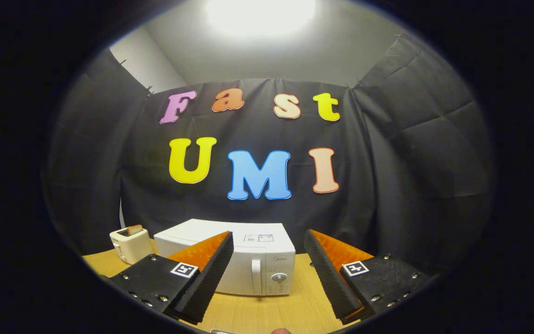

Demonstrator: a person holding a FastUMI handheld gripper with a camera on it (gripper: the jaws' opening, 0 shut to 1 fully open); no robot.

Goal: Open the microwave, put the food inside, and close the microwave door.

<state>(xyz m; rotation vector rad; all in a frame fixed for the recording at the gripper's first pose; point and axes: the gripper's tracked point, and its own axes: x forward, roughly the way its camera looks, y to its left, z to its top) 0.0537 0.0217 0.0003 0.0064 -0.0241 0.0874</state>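
The tool (269, 273) is held above the wooden surface (267, 311) with its two fingers (211, 273) spread wide apart and nothing between their pads. Just beyond the fingertips, in the gap between them and a little toward the left finger, sits a white microwave (248, 260) with its door closed. Its upright door handle (256, 277) and a round knob (278, 277) face the tool. The left finger overlaps the microwave's front left part in the view; whether it touches cannot be told. To the left of the microwave, close beside it and past the left finger, stands a pale toaster (130, 245) with a slice of toast (134, 229) sticking up from its slot.
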